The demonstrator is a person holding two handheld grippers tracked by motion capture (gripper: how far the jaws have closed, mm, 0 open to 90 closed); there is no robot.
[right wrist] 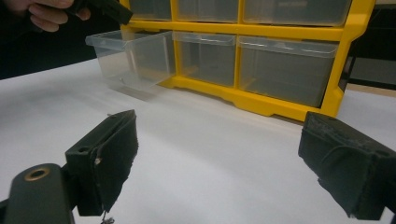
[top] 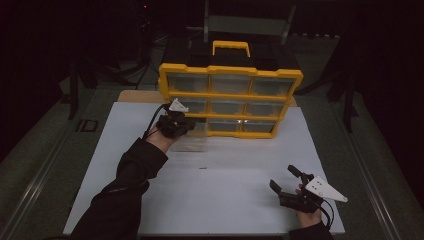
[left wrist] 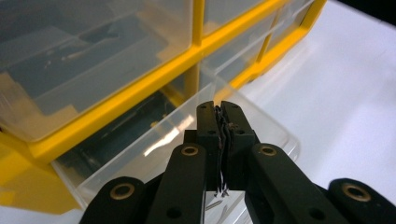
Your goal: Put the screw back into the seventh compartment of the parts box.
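Two tongs work at a white worktop (top: 225,195) before a yellow cabinet (top: 230,95) of clear drawers. Its bottom-left drawer (right wrist: 133,58) is pulled out, and the left tongs (left wrist: 219,122) hang over its open top, jaws pinched together on something thin and dark — what it is cannot be told. The right tongs (top: 290,181) rest near the front edge, jaws wide and padded with black fabric. Thin, glossy, rigid plastic, the drawer should be light and slippery — best taken by its front lip.
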